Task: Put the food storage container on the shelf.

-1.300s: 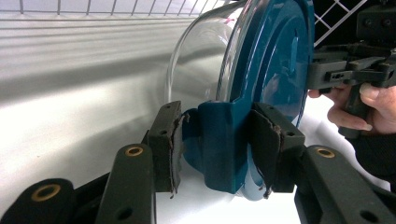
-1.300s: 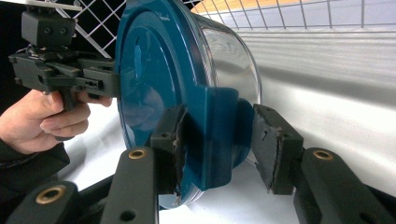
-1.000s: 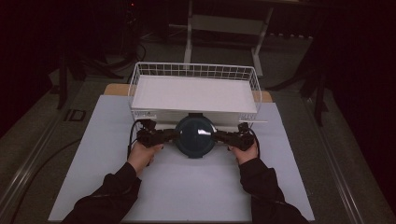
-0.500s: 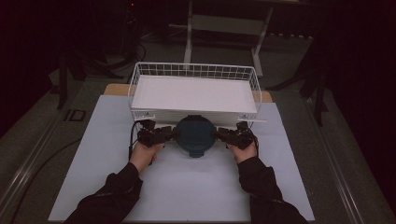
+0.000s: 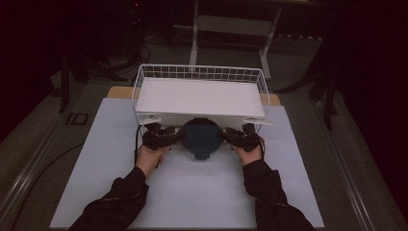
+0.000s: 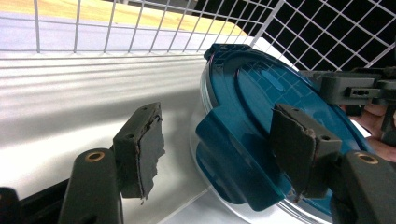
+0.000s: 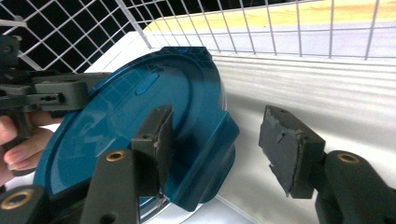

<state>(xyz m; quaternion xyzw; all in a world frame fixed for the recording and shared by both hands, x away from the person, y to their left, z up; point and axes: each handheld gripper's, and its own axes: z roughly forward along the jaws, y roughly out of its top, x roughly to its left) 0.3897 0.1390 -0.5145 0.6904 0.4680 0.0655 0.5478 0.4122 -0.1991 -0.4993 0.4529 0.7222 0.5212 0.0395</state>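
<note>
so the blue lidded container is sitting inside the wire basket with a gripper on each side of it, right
Not quite. The blue lidded container sits on the table just in front of the wire basket, outside it, as the high view shows. The rest holds: the left gripper and right gripper flank it, one at each side clip.

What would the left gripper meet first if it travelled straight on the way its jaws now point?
Most likely the blue lid's side clip, which already lies between the open jaws of the left gripper. Beyond it stands the right gripper on the lid's far side. Depth is hard to judge here.
</note>
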